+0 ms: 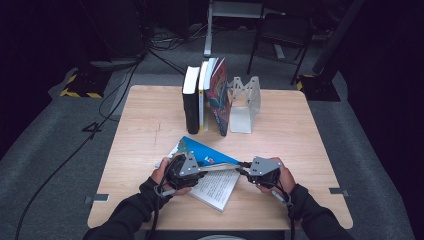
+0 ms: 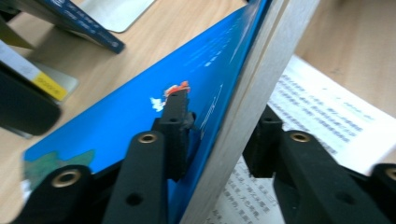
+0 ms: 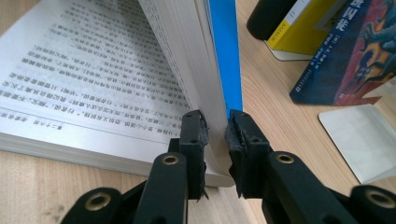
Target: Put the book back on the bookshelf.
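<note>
Wooden table (image 1: 150,120) under me, dark floor around it. Near the front edge my open book (image 1: 210,172) lies with its printed pages up and its blue cover (image 1: 210,151) lifted with a sheaf of pages. My left gripper (image 2: 219,140) has its jaws around that raised part, one pad on the blue cover, the other at the page side; I cannot tell whether they press. My right gripper (image 3: 216,133) pinches the raised part's edge, nearly closed. At the back edge, three books (image 1: 207,95) stand against a metal bookend (image 1: 245,102).
</note>
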`<state>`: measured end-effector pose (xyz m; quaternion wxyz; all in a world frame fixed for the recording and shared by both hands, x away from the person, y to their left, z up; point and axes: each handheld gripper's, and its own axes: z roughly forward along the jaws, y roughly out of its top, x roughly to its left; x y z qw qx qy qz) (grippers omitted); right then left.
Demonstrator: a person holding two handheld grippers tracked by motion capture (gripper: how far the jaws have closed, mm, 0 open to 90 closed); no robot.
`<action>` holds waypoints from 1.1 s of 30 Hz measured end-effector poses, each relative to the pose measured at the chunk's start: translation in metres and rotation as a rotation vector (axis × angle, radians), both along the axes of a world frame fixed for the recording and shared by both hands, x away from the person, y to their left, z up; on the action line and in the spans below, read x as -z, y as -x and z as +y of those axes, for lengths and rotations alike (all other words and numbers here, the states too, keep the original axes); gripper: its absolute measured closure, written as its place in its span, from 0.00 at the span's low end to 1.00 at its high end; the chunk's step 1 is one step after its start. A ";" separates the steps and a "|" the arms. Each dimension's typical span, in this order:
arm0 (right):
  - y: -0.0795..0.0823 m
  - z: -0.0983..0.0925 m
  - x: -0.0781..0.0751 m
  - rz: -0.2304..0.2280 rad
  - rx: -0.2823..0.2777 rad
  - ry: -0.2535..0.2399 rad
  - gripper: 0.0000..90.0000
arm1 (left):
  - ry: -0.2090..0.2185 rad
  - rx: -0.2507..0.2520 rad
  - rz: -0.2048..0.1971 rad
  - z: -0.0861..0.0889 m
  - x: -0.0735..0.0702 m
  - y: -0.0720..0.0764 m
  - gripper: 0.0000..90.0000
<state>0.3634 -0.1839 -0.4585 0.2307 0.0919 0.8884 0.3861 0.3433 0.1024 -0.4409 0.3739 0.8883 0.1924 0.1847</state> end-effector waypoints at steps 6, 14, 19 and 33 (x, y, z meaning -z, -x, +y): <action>0.000 -0.016 -0.005 -0.004 0.036 0.014 0.84 | -0.007 -0.007 0.005 -0.021 0.000 -0.008 0.67; -0.003 -0.037 -0.008 -0.014 0.100 0.023 0.80 | 0.013 0.051 -0.046 -0.040 0.006 -0.012 0.82; -0.007 -0.044 -0.011 0.025 0.108 -0.044 0.70 | 0.101 0.049 -0.025 -0.033 0.008 -0.016 0.83; -0.034 -0.059 0.022 0.202 0.232 -0.054 0.44 | 0.359 0.009 0.064 0.005 -0.005 -0.027 0.84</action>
